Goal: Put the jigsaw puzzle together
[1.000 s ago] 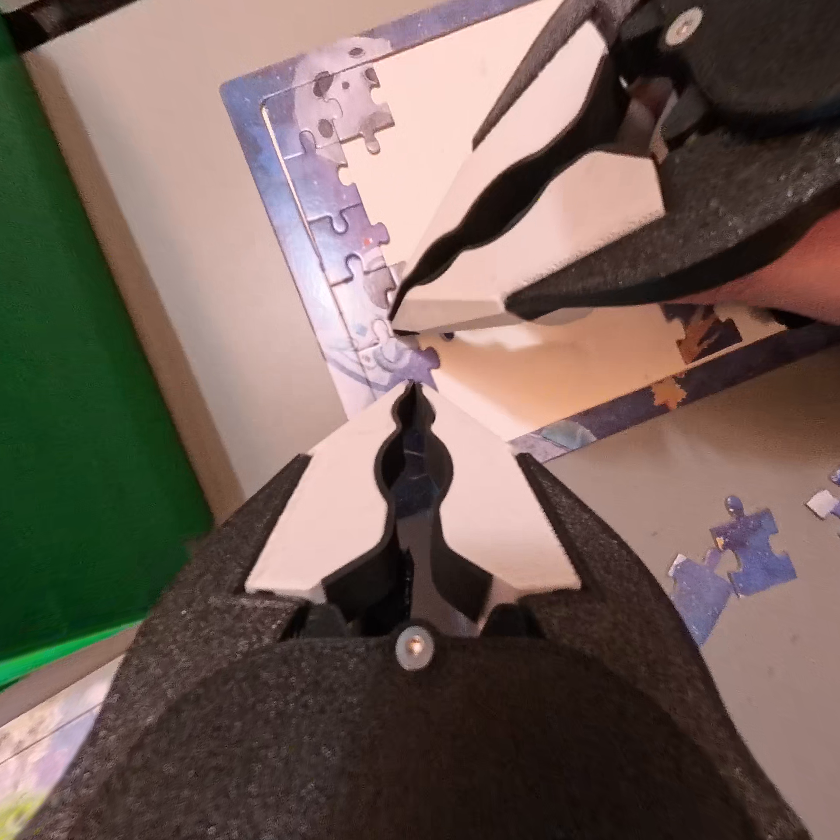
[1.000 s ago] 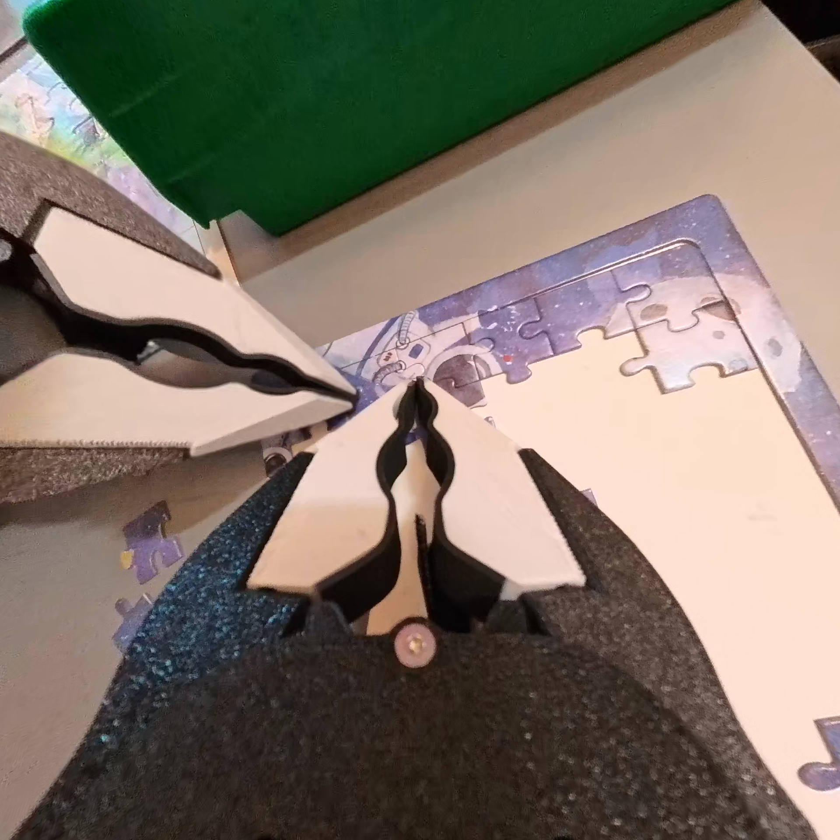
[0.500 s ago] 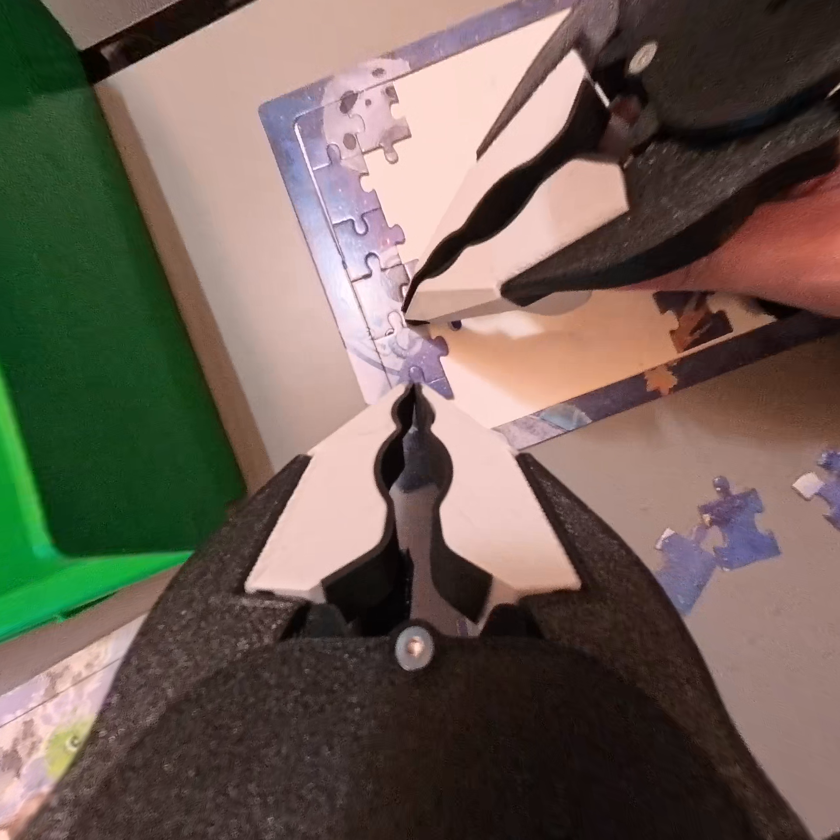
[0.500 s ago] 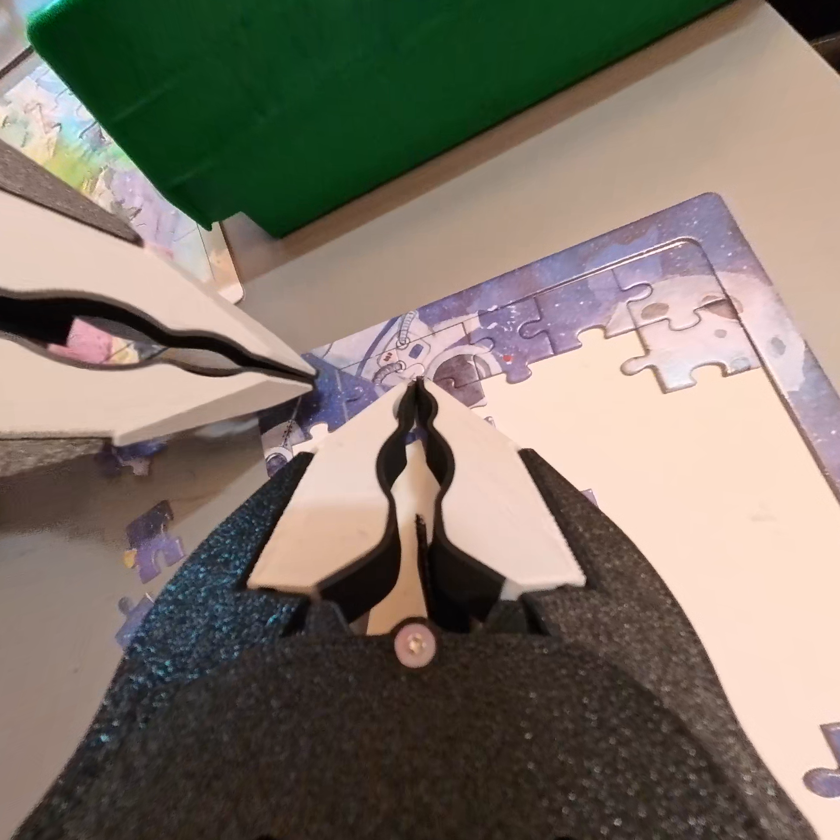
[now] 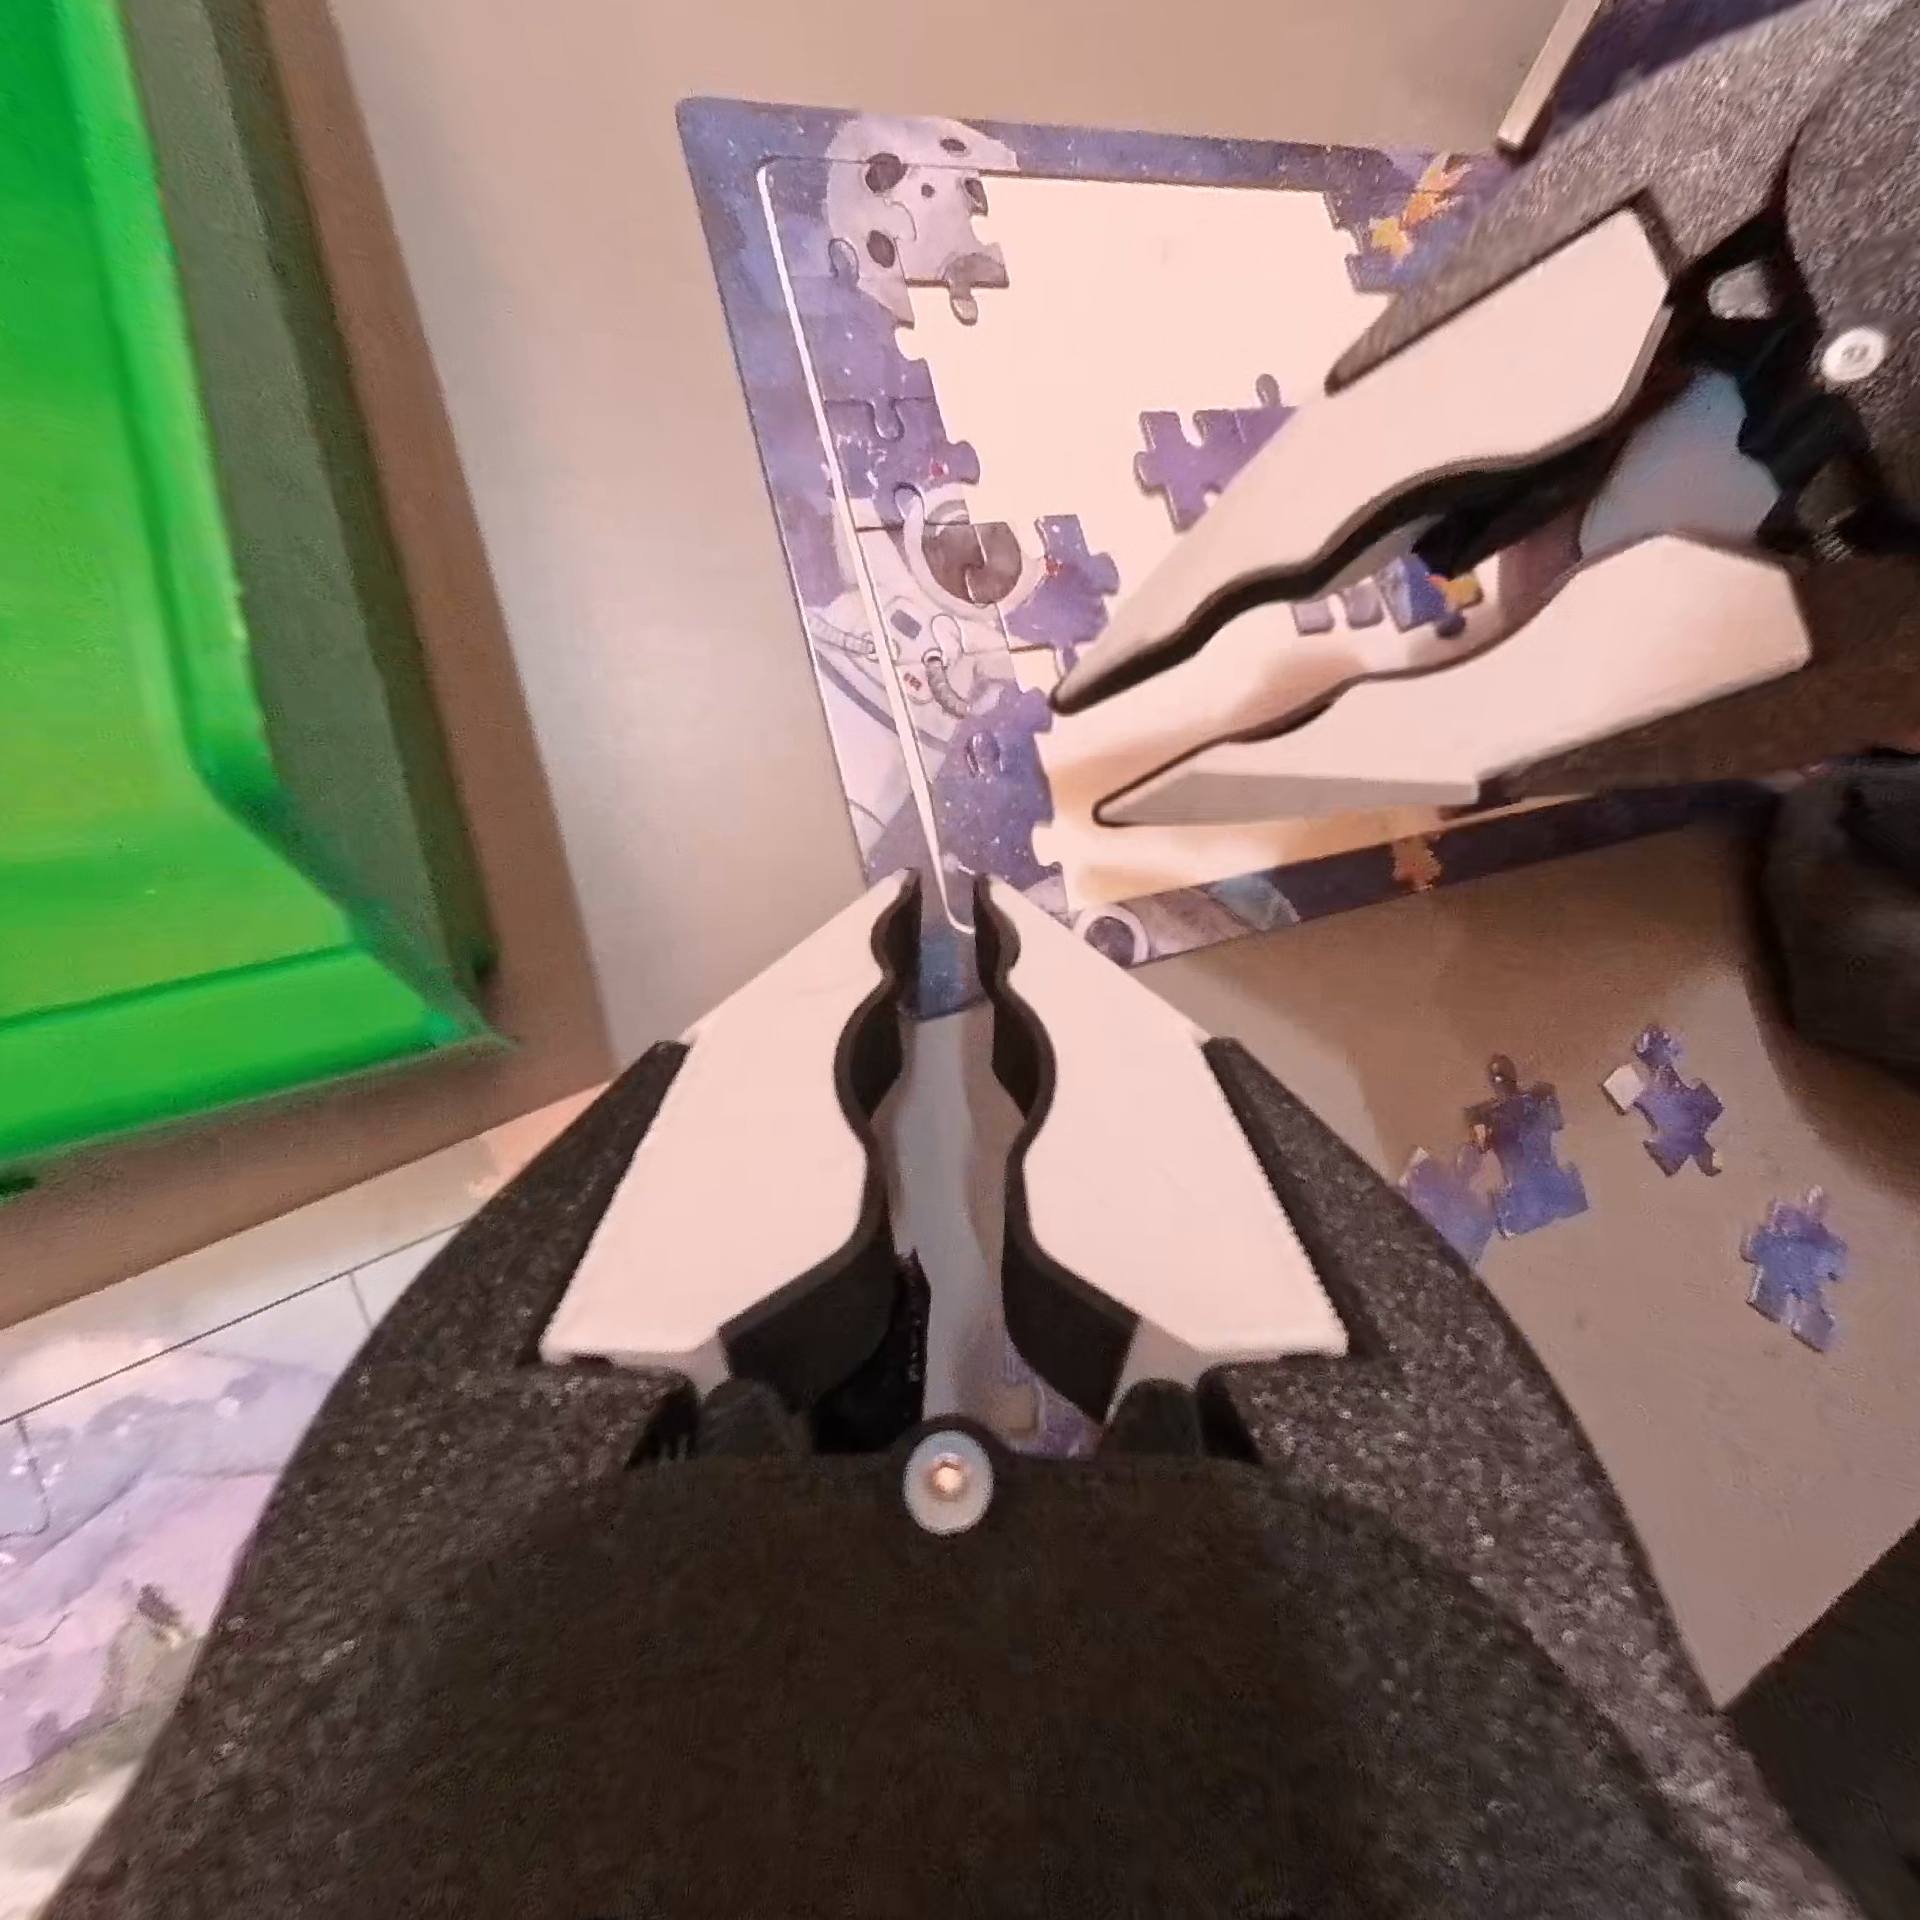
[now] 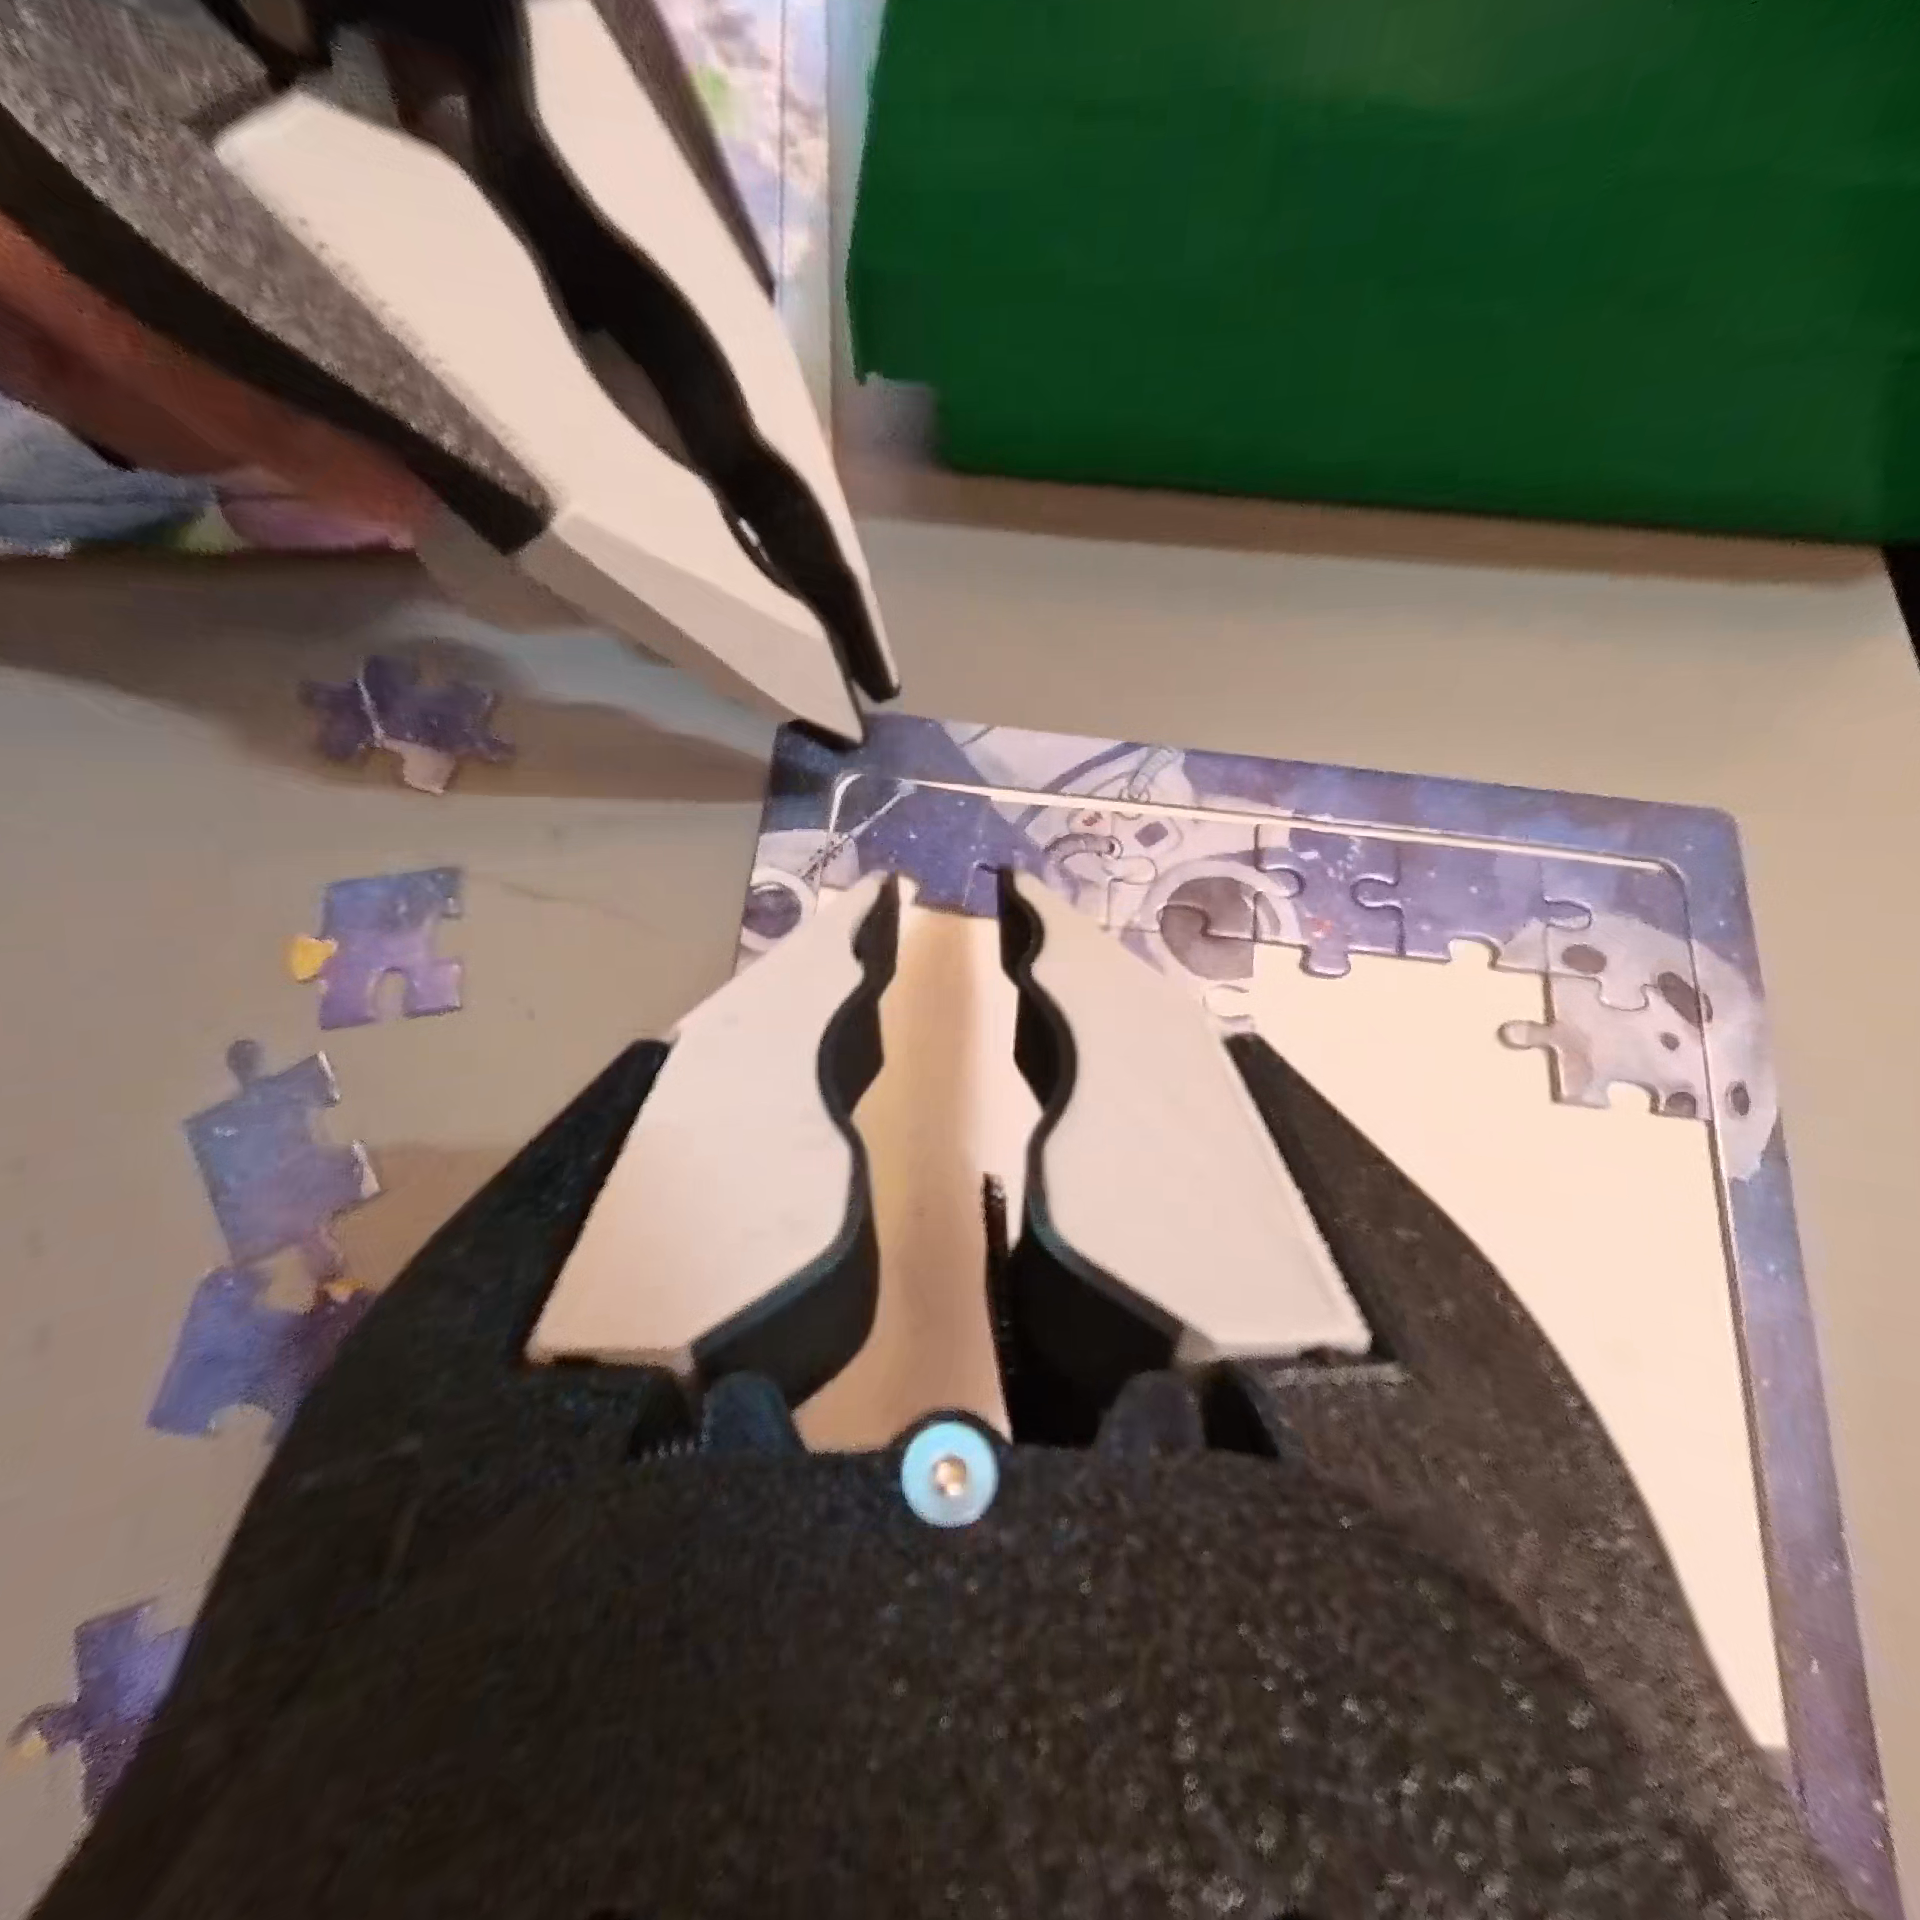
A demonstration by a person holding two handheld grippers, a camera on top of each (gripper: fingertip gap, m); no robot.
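Note:
The puzzle tray (image 5: 1039,135) has a blue space border and a bare cream floor; it also shows in the right wrist view (image 6: 1756,1195). A row of fitted pieces (image 5: 894,416) runs along one side (image 6: 1351,894), with a dark blue piece (image 5: 997,790) at the near corner. My left gripper (image 5: 948,883) is slightly open and empty, over the tray's corner. My right gripper (image 6: 945,883) is open and empty, over the tray floor, tips at that row. Each gripper shows in the other's view, the right (image 5: 1086,748) and the left (image 6: 862,712).
Several loose blue pieces (image 5: 1527,1153) lie on the grey table beside the tray (image 6: 390,940). One loose piece (image 5: 1195,457) lies inside the tray. A green bin (image 5: 156,520) stands past the tray (image 6: 1351,260). Another puzzle board (image 5: 104,1507) lies at the table edge. The grippers are tip to tip, or close to it.
Both grippers were shut and have opened. The left has drawn back to the tray's corner. The right has lifted off the fitted row and moved back.

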